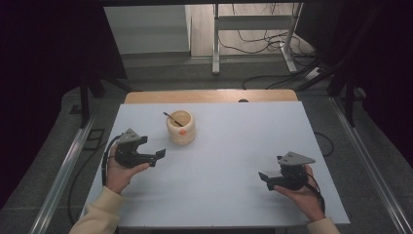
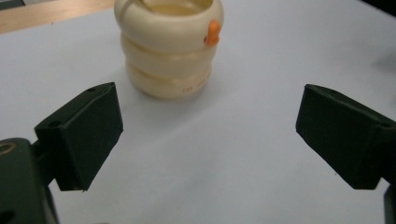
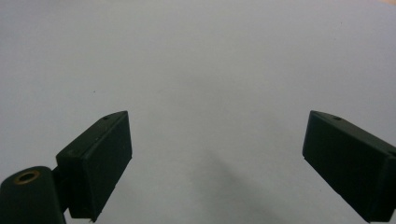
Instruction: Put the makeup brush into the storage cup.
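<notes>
Sitting just ahead of the wide-open left gripper (image 1: 157, 155), the ridged cream cup (image 1: 180, 127) stands upright, way closer than the right gripper (image 1: 265, 178), also spread wide.

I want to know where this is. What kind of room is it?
Probably a lab or workshop set up for recording: a white table bearing one cream ribbed cup, black cables on the floor, and a metal stand behind.

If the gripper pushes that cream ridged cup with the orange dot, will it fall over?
Probably not. The cream ridged cup looks squat and wide-based, so it would likely slide on the smooth white table. Its rounded ridges may slip between flat jaws. The thin black stick leaning inside could rattle or tip out.
</notes>
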